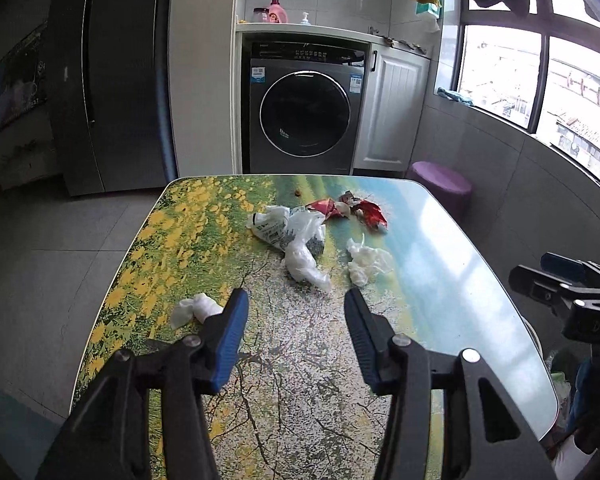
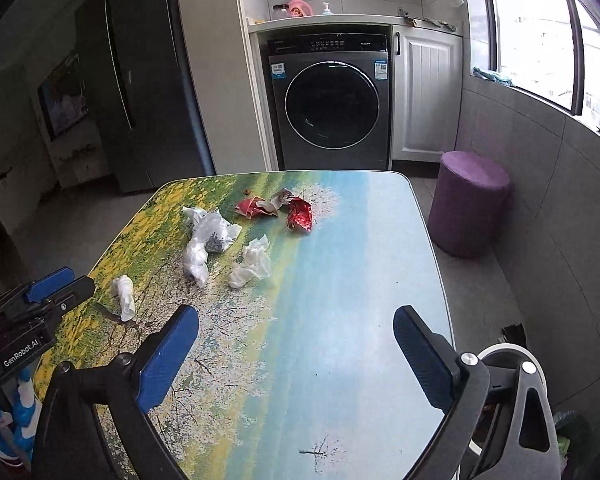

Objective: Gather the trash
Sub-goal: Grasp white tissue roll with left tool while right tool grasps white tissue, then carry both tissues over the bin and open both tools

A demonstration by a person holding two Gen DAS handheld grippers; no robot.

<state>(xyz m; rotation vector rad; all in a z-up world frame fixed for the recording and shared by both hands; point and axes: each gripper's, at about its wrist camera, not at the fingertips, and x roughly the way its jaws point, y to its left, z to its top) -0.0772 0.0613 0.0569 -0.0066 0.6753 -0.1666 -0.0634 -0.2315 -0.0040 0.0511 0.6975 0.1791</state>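
Observation:
Trash lies on the flower-print table point(image 1: 300, 360) point(image 2: 340, 280): a white printed plastic bag point(image 1: 288, 230) point(image 2: 212, 230), a twisted white plastic piece point(image 1: 304, 266) point(image 2: 196, 260), a crumpled tissue point(image 1: 366, 260) point(image 2: 252, 264), a small tissue wad point(image 1: 194, 308) point(image 2: 125, 296), and red foil wrappers point(image 1: 348, 210) point(image 2: 280, 210). My left gripper point(image 1: 296, 300) is open and empty above the near table, just before the twisted plastic, with the small wad beside its left finger. My right gripper point(image 2: 296, 324) is open and empty over the near right side of the table.
A washing machine point(image 1: 304, 108) and white cabinet stand beyond the table. A purple stool point(image 2: 472, 204) stands at the far right corner. A white bin rim point(image 2: 508, 354) shows beside the table's right edge. A dark fridge point(image 1: 112, 80) is at left.

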